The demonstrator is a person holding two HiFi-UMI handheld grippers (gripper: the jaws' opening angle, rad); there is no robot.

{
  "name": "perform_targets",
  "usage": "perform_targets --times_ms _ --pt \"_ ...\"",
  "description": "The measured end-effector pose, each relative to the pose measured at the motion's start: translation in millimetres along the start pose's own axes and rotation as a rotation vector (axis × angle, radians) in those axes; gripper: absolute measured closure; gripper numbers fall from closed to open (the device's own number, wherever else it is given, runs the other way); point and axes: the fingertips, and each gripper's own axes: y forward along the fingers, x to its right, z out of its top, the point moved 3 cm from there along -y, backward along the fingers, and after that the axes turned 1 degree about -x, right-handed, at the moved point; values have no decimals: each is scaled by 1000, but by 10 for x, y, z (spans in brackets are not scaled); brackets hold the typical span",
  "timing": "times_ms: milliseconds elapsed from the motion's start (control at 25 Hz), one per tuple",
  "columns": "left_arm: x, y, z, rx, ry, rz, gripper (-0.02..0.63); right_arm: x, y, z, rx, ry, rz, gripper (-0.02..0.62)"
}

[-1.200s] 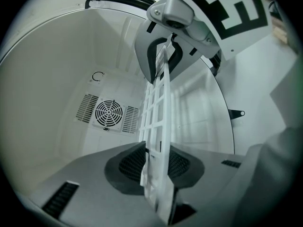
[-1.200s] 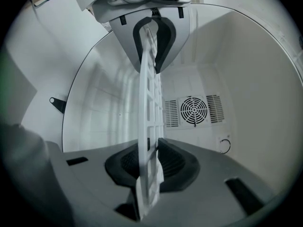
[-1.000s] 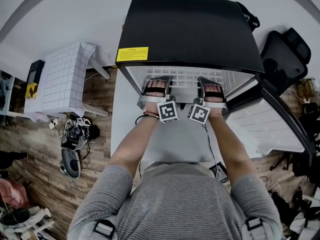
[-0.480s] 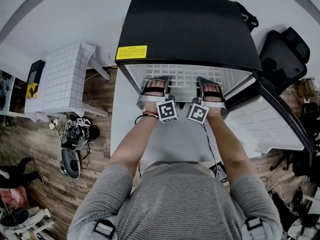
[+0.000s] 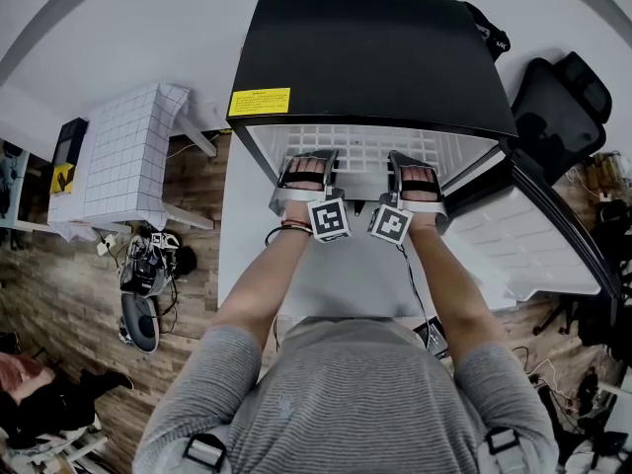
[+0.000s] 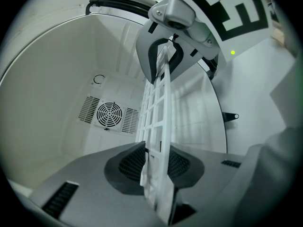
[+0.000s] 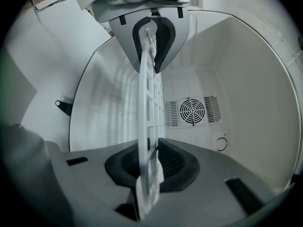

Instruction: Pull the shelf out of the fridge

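1. Fingers [image 6: 124,163] of the left gripper [image 5: 314,160] are closed partway, with the ribbed pads clamped on the front edge of the white grid shelf [image 5: 367,146], one pad on each face.
2. Same deal on the right gripper [image 5: 410,160]: its fingers [image 7: 176,163] pinch that same front edge, near the left one.
3. The shelf sits inside the fridge [image 5: 375,57], just under the black top. Its front strip shows at the opening and both grippers are side by side on it.
4. Edges: the shelf's sides run close along the white inner walls. The back wall with the round fan vent [image 7: 192,110] is well behind the grip.
5. Room to move: the door [image 5: 538,250] is swung wide to the person's right, off the opening. The forearms reach straight in from the front.
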Motion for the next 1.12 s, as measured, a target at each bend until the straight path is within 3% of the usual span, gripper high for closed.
perform_targets --times_ms 1120 --pt "116 -242 47 -6 -1 -8 502 -31 -275 -6 -5 7 -8 534"
